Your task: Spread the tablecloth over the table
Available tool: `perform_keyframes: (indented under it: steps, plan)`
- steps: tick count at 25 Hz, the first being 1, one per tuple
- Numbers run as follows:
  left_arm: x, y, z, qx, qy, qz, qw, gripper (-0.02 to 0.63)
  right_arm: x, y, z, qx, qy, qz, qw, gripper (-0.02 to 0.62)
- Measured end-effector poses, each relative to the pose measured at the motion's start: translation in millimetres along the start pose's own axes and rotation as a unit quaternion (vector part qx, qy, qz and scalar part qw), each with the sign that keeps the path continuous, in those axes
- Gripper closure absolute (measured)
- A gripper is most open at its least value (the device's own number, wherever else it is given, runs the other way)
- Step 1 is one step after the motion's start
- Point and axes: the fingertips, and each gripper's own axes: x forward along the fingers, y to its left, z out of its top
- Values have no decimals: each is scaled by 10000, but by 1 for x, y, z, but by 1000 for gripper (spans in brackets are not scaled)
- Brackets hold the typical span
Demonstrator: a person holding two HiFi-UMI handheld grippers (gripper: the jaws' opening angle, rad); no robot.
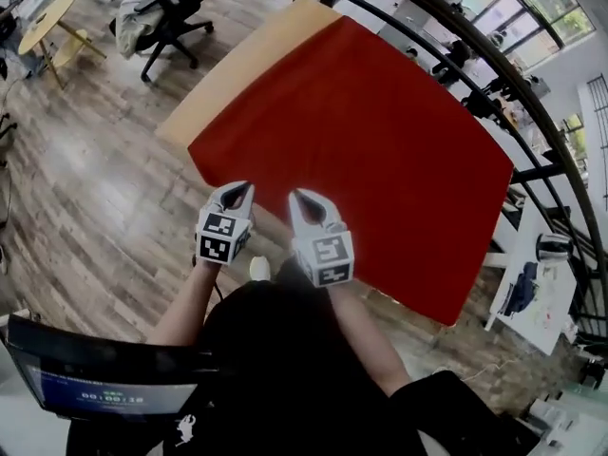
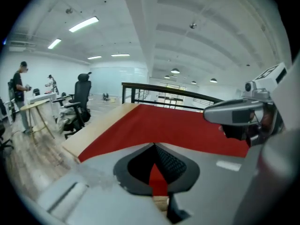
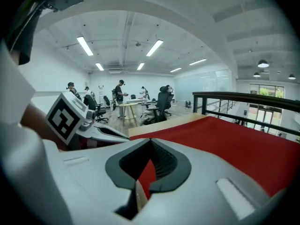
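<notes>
Tablecloth [image 1: 361, 150] lies flat over most of the table [image 1: 237, 65], one wooden side strip bare. Left gripper [image 1: 245, 193] and right gripper [image 1: 299, 200] hang closed and empty by its near edge; a small shift seems left.

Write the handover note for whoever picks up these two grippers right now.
Left gripper: jaws together, nothing between them.
Right gripper: jaws together, nothing between them. The two grippers hover side by side at the table's near edge.
Red tablecloth: lies flat on the table and covers most of it.
Done: the cloth is laid out and spread.
Left: a strip of bare wood shows along the table's left edge in the head view. The cloth probably needs a pull that way.
</notes>
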Motion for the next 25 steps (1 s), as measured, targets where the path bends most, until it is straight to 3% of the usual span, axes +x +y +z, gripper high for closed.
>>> perform_keyframes:
  steps: [4, 8, 13, 18, 21, 25]
  plan:
    - [-10, 70, -23, -297, 135, 438, 9985, 554, 55, 48, -2, -255, 348, 525, 9977, 588]
    - [0, 142, -35, -368, 257, 530, 9976, 486, 123, 74, -8, -309, 534, 697, 9957, 588]
    - [31, 218, -44, -368, 699, 628, 9949, 469, 201, 72, -15, -284, 842, 702, 9936, 587]
    - [85, 255, -39, 87, 1206, 134, 9926, 414, 255, 45, -14, 12, 1138, 496, 9923, 588]
    - [102, 260, -51, 339, 1722, -234, 9842, 403, 279, 37, -2, 136, 1194, 327, 9922, 587]
    - [107, 264, -65, 327, 1746, -503, 9828, 426, 298, 36, 5, 156, 1308, 23, 9913, 588]
